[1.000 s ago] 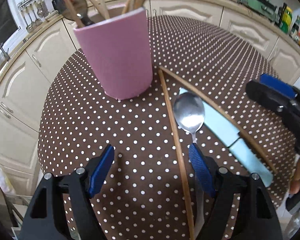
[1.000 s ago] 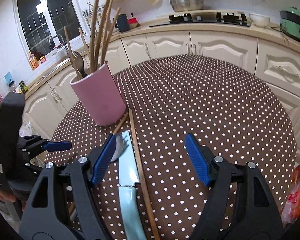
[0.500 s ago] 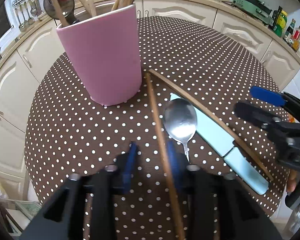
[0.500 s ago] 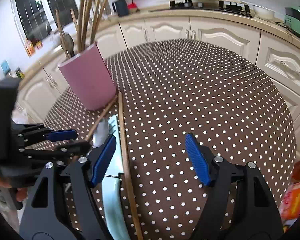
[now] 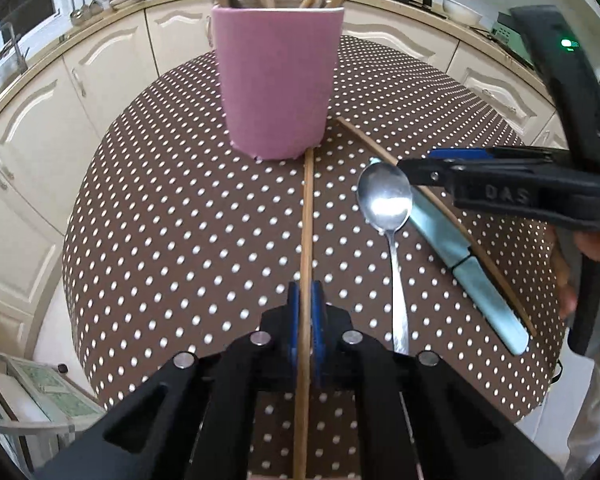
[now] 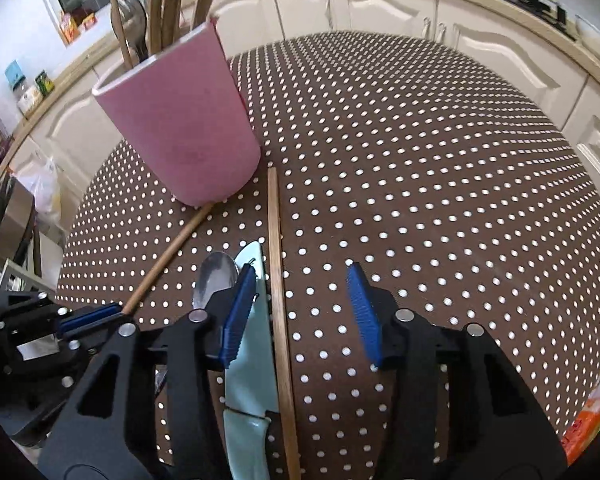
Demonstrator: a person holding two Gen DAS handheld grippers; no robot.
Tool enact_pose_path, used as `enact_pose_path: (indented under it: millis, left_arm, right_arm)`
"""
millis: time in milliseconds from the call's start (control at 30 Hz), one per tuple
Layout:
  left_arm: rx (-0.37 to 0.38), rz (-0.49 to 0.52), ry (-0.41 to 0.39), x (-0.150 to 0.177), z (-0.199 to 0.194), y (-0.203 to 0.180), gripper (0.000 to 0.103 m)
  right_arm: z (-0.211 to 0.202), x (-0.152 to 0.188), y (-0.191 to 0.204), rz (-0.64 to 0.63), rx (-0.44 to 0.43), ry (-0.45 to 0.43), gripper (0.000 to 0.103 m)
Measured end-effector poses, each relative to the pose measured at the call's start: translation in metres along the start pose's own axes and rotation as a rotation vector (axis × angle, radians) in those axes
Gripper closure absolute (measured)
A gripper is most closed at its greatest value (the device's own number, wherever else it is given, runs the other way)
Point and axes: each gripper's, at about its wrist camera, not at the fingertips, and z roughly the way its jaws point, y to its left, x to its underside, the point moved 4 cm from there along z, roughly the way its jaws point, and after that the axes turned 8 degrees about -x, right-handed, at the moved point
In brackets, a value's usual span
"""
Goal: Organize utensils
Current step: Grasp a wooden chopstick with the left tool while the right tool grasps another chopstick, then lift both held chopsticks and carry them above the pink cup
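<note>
Kitchen w/ cream cabinets; round desk (image 5: 160, 208) under brown polka-dot cloth. Left tongs (image 5: 305, 312) shut tight on near chopstick (image 5: 307, 216), which lies flat, far tip touching or just short of base of pink holder (image 5: 276, 80). Right tongs (image 6: 300, 312) wide open, empty, straddling second chopstick (image 6: 278, 280), left pad over knife (image 6: 252, 360). Spoon (image 5: 386, 200) betw. the two sticks, bowl up, beside knife blade. Holder upright, already packed w/ wooden sticks & a ladle. Step, as judged: lift gripped stick, drop into holder. To do well: raise rear end first so tip clears holder base w/o nudging it; tilt toward vertical; aim for a gap among standing sticks; release only once tip is well below rim. Grip sits near one end, so expect sag or swing; move slowly. Keep right tongs apart from left's path.
</note>
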Motion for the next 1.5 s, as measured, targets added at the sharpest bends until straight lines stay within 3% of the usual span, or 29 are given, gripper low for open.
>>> enact_pose_path:
  millis: [233,533,733,833,933,1200,1500]
  left_arm:
    - [0.001,-0.071,0.012,0.017,-0.007,0.028,0.097]
    - [-0.008,-0.104,0.043,-0.003,0.003,0.025,0.095]
    - [0.019,-0.081,0.073,-0.021,0.014,0.019,0.079]
    - [0.023,-0.07,0.077,-0.025,0.017,0.016,0.08]
    - [-0.001,-0.063,0.065,-0.027,0.019,0.018,0.097]
    - [0.035,-0.076,0.008,-0.015,0.006,0.015,0.098]
    - [0.044,-0.02,-0.214,-0.006,-0.053,-0.02,0.098]
  right_arm:
    - [0.004,-0.01,-0.004,-0.026,0.048,0.06,0.075]
    - [0.004,0.001,0.012,-0.103,0.1,0.14,0.076]
    - [-0.005,0.022,0.016,-0.125,0.089,0.156,0.093]
    - [-0.014,0.028,0.011,-0.102,0.064,0.14,0.096]
    - [-0.022,0.035,0.007,-0.083,0.043,0.115,0.097]
    - [-0.06,0.051,0.001,-0.034,-0.022,-0.03,0.097]
    - [-0.111,0.061,0.006,-0.017,-0.104,-0.202,0.097]
